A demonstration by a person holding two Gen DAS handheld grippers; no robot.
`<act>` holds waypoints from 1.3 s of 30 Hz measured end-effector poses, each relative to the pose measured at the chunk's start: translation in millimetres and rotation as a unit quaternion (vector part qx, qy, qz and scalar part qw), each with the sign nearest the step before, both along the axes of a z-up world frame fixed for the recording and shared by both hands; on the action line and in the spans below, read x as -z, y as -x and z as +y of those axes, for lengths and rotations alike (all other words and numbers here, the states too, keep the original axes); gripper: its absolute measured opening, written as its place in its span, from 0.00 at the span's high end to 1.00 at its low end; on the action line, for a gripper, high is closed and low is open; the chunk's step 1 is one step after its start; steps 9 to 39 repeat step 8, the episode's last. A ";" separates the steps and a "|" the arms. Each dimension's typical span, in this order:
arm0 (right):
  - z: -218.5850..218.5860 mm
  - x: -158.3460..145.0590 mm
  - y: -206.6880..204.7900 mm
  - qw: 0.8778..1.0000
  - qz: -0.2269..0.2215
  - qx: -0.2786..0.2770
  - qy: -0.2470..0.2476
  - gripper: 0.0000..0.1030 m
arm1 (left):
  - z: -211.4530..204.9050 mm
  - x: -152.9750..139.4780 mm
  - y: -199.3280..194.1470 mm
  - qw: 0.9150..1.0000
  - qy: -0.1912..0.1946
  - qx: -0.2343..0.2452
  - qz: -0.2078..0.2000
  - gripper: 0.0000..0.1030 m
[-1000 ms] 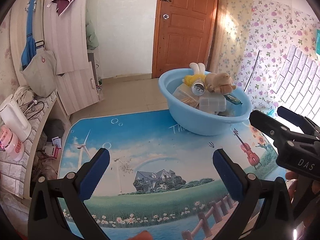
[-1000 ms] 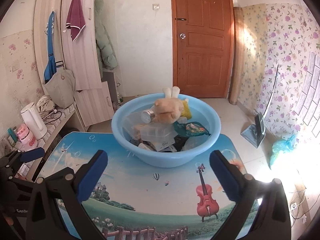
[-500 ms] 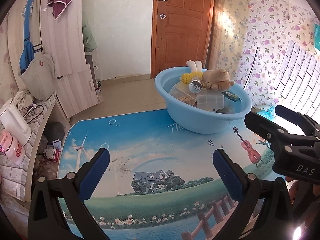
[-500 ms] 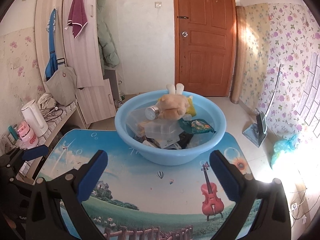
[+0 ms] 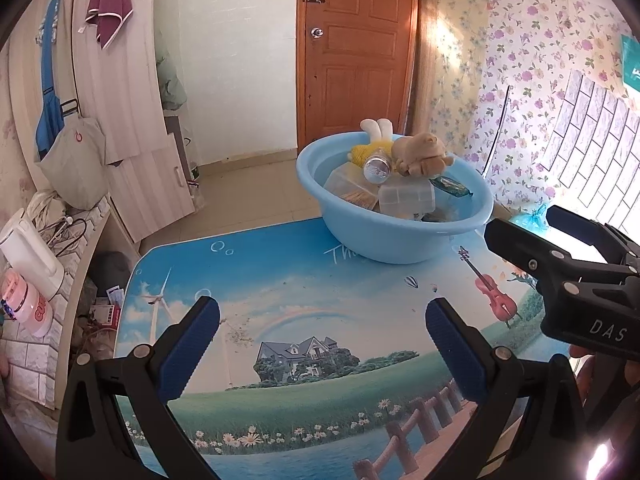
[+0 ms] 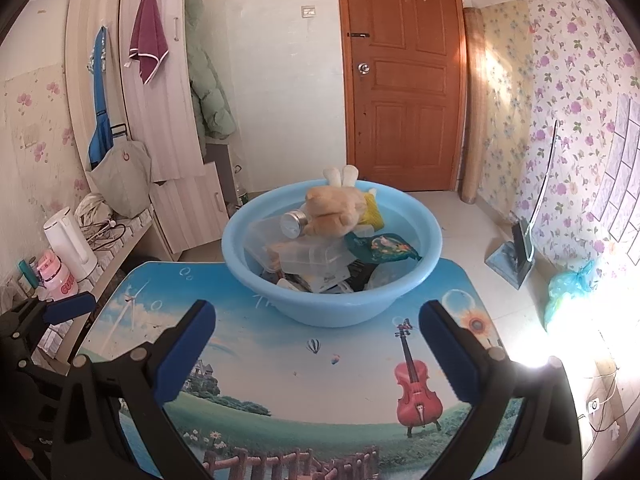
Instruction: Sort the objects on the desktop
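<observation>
A light blue basin stands at the far end of the picture-printed table. It holds a tan plush toy, a yellow plush with white ears, a clear bottle with a metal cap, clear plastic boxes and a teal snack packet. My left gripper is open and empty over the table, short of the basin. My right gripper is open and empty, just before the basin; it shows at right in the left wrist view.
A white kettle and a pink bottle stand on a low shelf left of the table. A wooden door is behind the basin. A blue bag lies on the floor at right.
Both grippers have drawn back and up a little from the basin, so it looks smaller and farther. Both stay open and empty.
</observation>
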State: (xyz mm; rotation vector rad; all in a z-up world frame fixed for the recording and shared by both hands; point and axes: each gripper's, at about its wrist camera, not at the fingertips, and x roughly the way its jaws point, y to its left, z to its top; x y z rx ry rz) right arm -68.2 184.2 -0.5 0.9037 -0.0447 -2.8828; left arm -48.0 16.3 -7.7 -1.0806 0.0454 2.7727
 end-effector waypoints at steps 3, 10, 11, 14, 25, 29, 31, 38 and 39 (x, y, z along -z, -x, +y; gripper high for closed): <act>2.0 0.4 -1.1 1.000 0.000 0.002 0.002 0.00 | 1.0 -1.4 -1.1 1.000 -0.001 -0.002 0.004 0.00; 3.8 0.3 -2.6 1.000 0.000 0.002 0.003 0.00 | -0.7 -4.2 -2.5 1.000 -0.007 -0.009 0.009 0.00; 3.8 0.3 -2.6 1.000 0.000 0.002 0.003 0.00 | -0.7 -4.2 -2.5 1.000 -0.007 -0.009 0.009 0.00; 3.8 0.3 -2.6 1.000 0.000 0.002 0.003 0.00 | -0.7 -4.2 -2.5 1.000 -0.007 -0.009 0.009 0.00; 3.8 0.3 -2.6 1.000 0.000 0.002 0.003 0.00 | -0.7 -4.2 -2.5 1.000 -0.007 -0.009 0.009 0.00; 3.8 0.3 -2.6 1.000 0.000 0.002 0.003 0.00 | -0.7 -4.2 -2.5 1.000 -0.007 -0.009 0.009 0.00; 3.8 0.3 -2.6 1.000 0.000 0.002 0.003 0.00 | -0.7 -4.2 -2.5 1.000 -0.007 -0.009 0.009 0.00; 3.8 0.3 -2.6 1.000 0.000 0.002 0.003 0.00 | -0.7 -4.2 -2.5 1.000 -0.007 -0.009 0.009 0.00; 3.8 0.3 -2.6 1.000 0.000 0.002 0.003 0.00 | -0.7 -4.2 -2.5 1.000 -0.007 -0.009 0.009 0.00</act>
